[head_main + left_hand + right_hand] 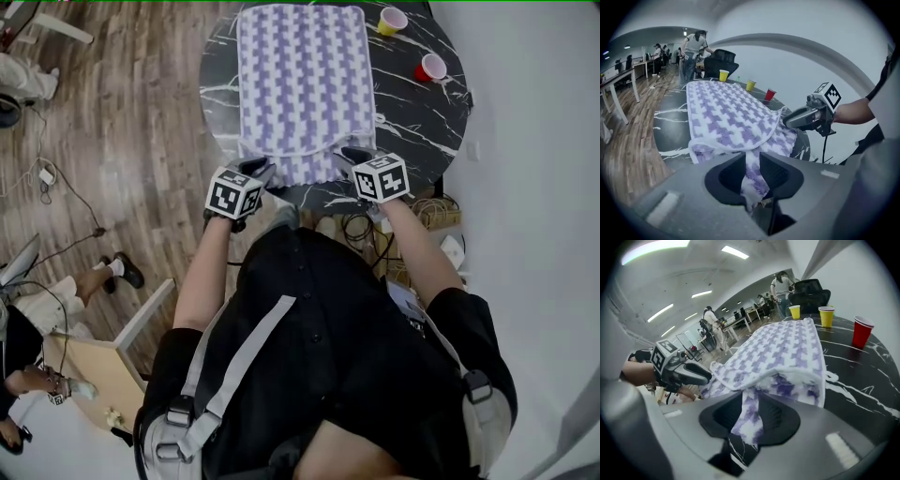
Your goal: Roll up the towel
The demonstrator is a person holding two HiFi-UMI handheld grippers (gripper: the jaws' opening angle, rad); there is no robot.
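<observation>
A purple-and-white checked towel [302, 84] lies flat along the round black marble table [422, 122], its near edge at the table's front rim. My left gripper [261, 171] is shut on the near left corner. In the left gripper view the cloth [731, 117] runs down between the jaws of that gripper [752, 161] and is pinched there. My right gripper [354, 157] is shut on the near right corner. The right gripper view shows a strip of towel [787, 352] clamped between its jaws [751, 404]. The near edge is lifted and bunched between the two grippers.
A yellow cup [392, 20] and a red cup [431, 67] stand on the table, right of the towel's far end; a second yellow cup [723, 75] stands at the far end. A black chair [719, 58] is behind the table. Cables, a wooden stool [94, 366] and seated people are on the floor at left.
</observation>
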